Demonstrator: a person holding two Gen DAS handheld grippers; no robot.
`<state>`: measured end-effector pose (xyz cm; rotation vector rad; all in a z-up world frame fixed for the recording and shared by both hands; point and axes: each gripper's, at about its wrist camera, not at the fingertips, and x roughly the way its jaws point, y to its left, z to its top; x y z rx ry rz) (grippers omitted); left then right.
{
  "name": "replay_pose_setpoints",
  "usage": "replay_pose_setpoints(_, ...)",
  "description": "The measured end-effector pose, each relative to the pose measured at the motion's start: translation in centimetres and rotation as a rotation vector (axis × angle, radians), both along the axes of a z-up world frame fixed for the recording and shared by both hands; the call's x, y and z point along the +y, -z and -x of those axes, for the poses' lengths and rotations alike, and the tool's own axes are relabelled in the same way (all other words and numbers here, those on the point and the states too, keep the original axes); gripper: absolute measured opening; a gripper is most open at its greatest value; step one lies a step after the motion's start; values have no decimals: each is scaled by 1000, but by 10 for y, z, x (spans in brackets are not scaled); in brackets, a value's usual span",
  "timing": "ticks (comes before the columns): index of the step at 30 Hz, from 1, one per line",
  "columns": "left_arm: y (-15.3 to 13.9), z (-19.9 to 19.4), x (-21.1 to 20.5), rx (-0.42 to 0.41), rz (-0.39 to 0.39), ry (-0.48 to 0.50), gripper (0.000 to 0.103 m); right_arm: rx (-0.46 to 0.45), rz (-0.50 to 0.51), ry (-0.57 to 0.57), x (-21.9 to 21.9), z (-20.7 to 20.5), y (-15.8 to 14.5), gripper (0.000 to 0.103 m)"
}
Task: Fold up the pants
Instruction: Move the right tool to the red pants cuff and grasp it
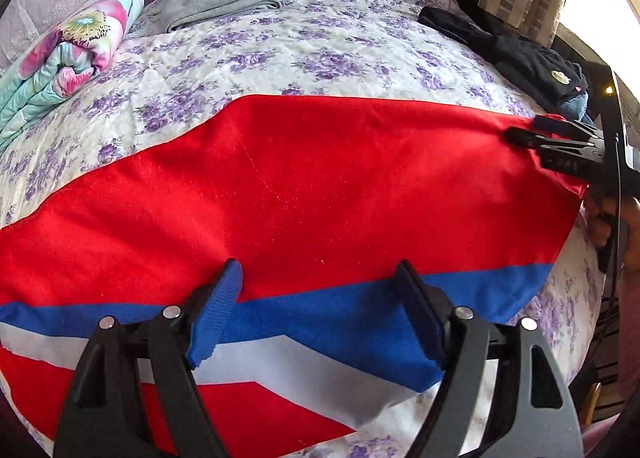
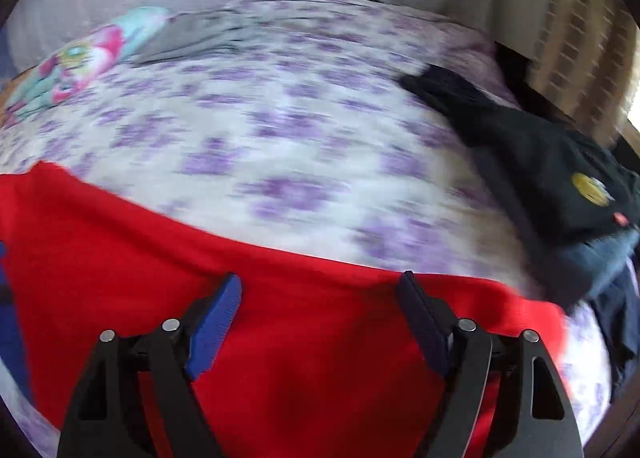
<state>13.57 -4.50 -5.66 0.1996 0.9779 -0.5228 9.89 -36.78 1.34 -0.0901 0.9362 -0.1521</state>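
Red fabric w/ blue and white bands: the pants (image 1: 312, 194) lie spread flat across the near part of the bed (image 1: 320, 58), right end reaching its right edge. Left gripper (image 1: 318, 278) hangs over the blue band at the near edge, fingers wide apart, holding nothing. Right gripper (image 2: 320, 290) also spread wide, empty, over the far hem near the right edge; right view is blurred, so contact w/ cloth unclear. Judgement: next grab should take both layers at each end, closing fully before lifting, then carry both ends evenly so the fold lands square. Dark clothes (image 1: 532, 58) sit at the right edge; keep clear.
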Motion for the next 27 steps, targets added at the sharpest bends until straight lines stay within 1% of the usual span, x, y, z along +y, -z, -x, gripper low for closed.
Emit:
replay_pose_setpoints(1,0,1,0,-4,-2,2,78,-3,6,15,-13,6,-1,81)
replay_pose_setpoints(2,0,0,-2,-9,-9,5,78,-8,9,26,-17,13,-5,76)
replay_pose_setpoints(4,0,1,-4,-13,-20,8,79,-37,-22,15,-15,30,-20,77)
replay_pose_setpoints(6,0,1,-4,-13,-26,10,80,-77,-87,-57,0,49,-33,77)
replay_pose_setpoints(7,0,1,-4,-13,-28,10,80,-91,-123,-118,11,58,-37,77)
replay_pose_setpoints(8,0,1,-4,-14,-29,10,80,-93,-128,-158,20,65,-37,77)
replay_pose_setpoints(9,0,1,-4,-14,-29,10,80,-81,-110,-188,28,71,-35,77)
replay_pose_setpoints(10,0,1,-4,-13,-28,10,80,-51,-64,-207,35,75,-25,77)
replay_pose_setpoints(11,0,2,-4,-14,-28,9,80,-20,-12,-202,37,78,-15,77)
replay_pose_setpoints(12,0,2,-4,-14,-28,10,80,-3,21,-188,33,81,-5,80)
replay_pose_setpoints(13,0,3,-5,-16,-31,12,80,-20,-24,-173,22,87,-3,82)
replay_pose_setpoints(15,1,3,-5,-19,-39,14,81,-9,-146,-124,-1,92,-6,81)
replay_pose_setpoints(16,1,3,-5,-21,-43,14,81,-17,-167,-102,-7,97,-12,81)
replay_pose_setpoints(18,0,3,-6,-18,-49,11,82,-42,-147,-90,-10,104,-20,81)
replay_pose_setpoints(19,-1,3,-6,-16,-52,9,82,-60,-155,-90,-10,109,-26,81)
replay_pose_setpoints(21,-6,5,-9,-23,-66,7,82,-106,-186,-94,-12,116,-37,81)
replay_pose_setpoints(22,-10,8,-11,-29,-61,13,82,-145,-216,-100,-14,117,-45,82)
replay_pose_setpoints(25,-25,20,-24,-65,-21,63,82,-240,-276,-90,-27,112,-59,82)
replay_pose_setpoints(26,-30,26,-32,-86,-16,89,82,-243,-282,-71,-34,106,-57,83)
replay_pose_setpoints(27,-32,29,-36,-97,-18,102,82,-219,-289,-48,-42,100,-52,83)
